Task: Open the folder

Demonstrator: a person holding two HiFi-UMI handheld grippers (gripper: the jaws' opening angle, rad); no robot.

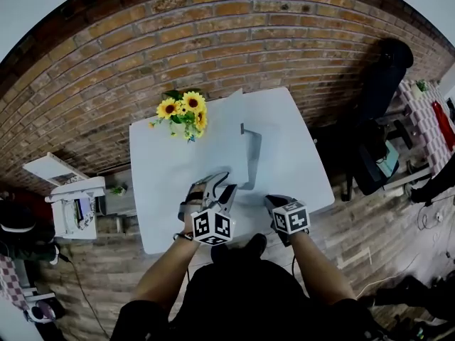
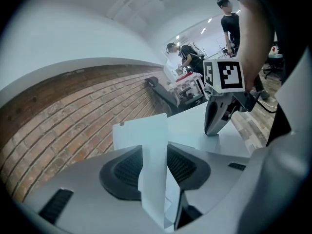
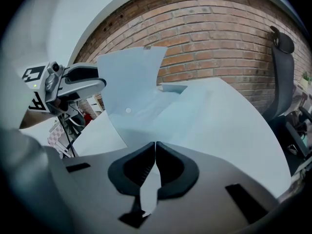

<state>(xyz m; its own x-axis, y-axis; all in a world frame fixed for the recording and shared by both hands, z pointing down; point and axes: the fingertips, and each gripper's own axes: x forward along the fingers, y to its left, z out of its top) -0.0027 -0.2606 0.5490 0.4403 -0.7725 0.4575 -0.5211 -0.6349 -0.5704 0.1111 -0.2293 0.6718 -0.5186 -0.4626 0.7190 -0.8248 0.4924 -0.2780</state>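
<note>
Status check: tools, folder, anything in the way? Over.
Pale blue plastic folder partly open, front cover raised. Left tool shut on front cover, right tool shut on lower leaf. Yellow sunflower bunch beyond, apart; nothing blocking.

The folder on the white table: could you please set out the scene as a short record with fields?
Folder: pale and thin, on the white table, partly open
Upper cover: lifted off the lower leaf, roughly upright
Left gripper: jaws closed on the upper cover's edge, holding it up
Right gripper: jaws pinched shut on the folder's near edge, low by the table
Also on table: sunflowers at the far left corner
Task state: opening under way, cover not yet laid flat
</note>
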